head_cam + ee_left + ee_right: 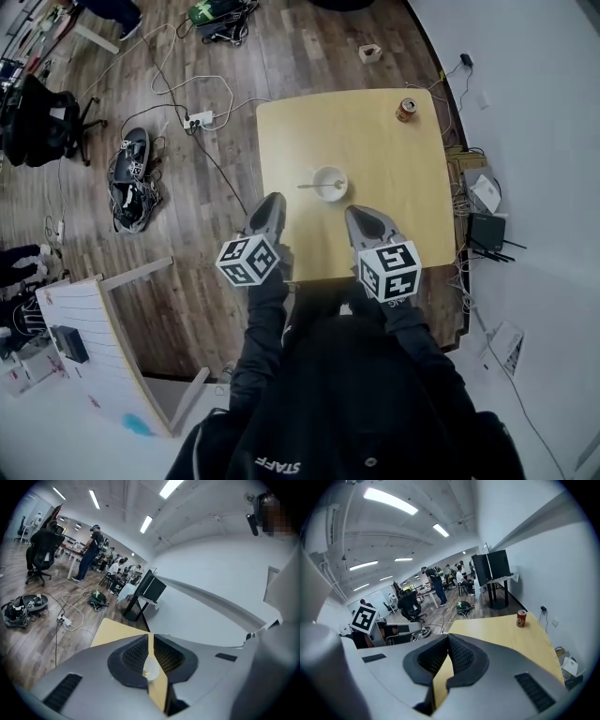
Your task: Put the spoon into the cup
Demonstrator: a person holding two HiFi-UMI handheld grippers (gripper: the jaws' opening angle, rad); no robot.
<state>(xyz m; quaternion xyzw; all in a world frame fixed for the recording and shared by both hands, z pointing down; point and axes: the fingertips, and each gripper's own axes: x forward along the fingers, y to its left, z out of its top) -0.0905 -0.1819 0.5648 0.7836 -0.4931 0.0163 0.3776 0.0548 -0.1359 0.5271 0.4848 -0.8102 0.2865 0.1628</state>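
A white cup stands mid-table on the light wooden table, with the spoon resting in it and its handle sticking out to the left. My left gripper hovers over the table's near left edge, short of the cup, its jaws a narrow slit apart with nothing between them. In the left gripper view the cup shows through that slit of the left gripper. My right gripper hangs to the cup's near right, shut and empty, and in its own view the right gripper has tips that meet.
A red can stands at the table's far right corner, seen as the can in the right gripper view. Cables and a power strip lie on the floor to the left, by a pile of shoes. A white wall runs along the right.
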